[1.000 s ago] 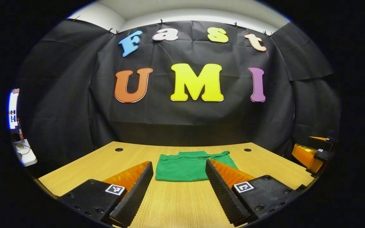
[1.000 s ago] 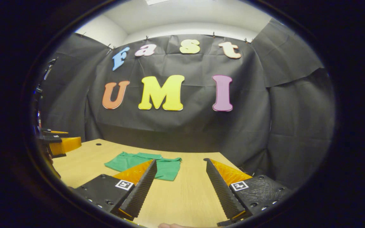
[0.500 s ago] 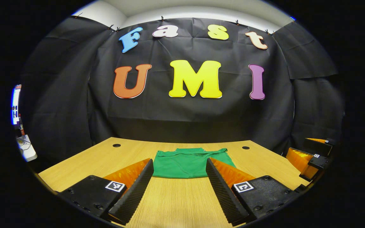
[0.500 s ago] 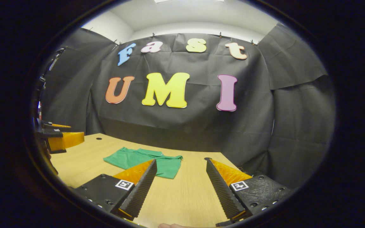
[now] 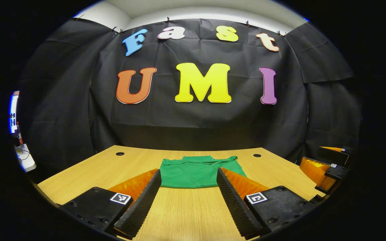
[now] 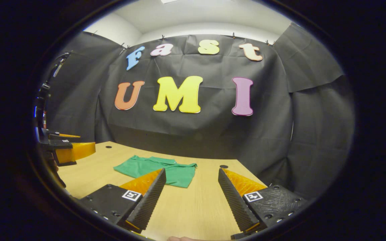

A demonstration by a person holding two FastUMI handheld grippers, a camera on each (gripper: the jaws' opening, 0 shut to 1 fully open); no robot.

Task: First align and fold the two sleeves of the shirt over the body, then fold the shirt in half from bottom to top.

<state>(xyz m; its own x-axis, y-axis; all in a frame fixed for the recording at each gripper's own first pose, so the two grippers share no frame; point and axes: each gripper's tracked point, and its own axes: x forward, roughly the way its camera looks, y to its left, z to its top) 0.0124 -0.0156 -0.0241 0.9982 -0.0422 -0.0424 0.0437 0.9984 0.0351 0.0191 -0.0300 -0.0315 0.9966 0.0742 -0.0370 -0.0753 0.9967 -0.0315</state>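
A green shirt (image 5: pixel 198 172), folded into a compact rectangle, lies flat on the wooden table (image 5: pixel 186 214) toward the black cloth wall. Nearer than the shirt, the left gripper (image 5: pixel 188 204) and right gripper (image 6: pixel 189 201) hover, fingers spread wide, holding nothing.

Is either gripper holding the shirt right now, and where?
Nothing is held. The left gripper and right gripper are both open above the table; the shirt lies apart.
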